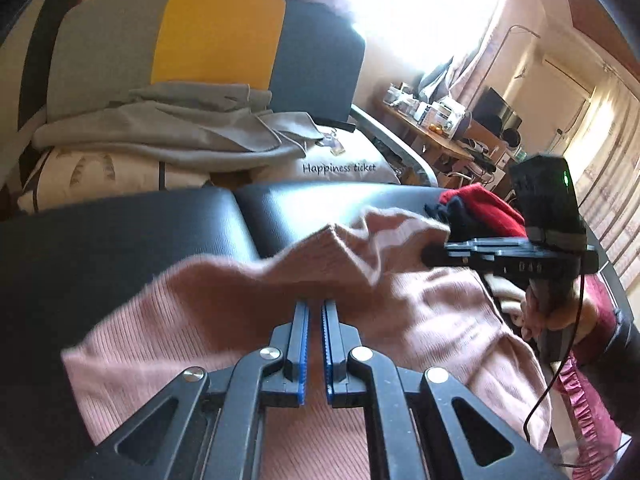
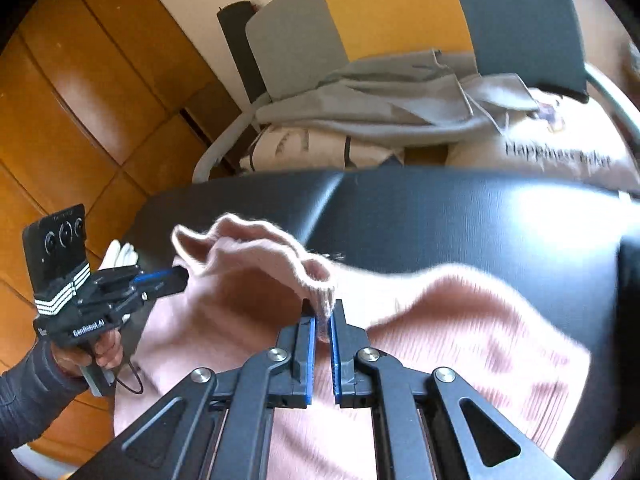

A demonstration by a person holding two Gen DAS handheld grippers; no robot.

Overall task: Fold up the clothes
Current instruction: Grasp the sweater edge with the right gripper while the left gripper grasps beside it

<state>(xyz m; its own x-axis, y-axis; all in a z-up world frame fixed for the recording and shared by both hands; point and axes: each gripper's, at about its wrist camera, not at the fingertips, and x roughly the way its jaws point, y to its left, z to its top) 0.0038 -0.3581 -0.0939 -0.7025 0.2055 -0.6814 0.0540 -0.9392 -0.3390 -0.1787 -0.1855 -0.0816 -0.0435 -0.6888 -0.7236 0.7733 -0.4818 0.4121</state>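
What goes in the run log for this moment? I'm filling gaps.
step: fold | left gripper: shut on pink sweater | right gripper: shut on pink sweater | surface: black bench

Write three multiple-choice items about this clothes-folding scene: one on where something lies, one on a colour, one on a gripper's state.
1. Where does the pink ribbed knit garment lie?
A. on the black padded surface
B. on the wooden floor
C. over the chair's backrest

2. What colour is the middle panel of the chair backrest?
A. green
B. yellow
C. white

3. How does the right gripper stand?
A. wide open above the cloth
B. shut on a stretch of the pink garment's edge
C. shut on a grey garment

Answers: 1 A, the pink knit spreads across the black padding. 2 B, a yellow strip sits between grey and dark panels. 3 B, pink fabric is pinched between its blue pads.
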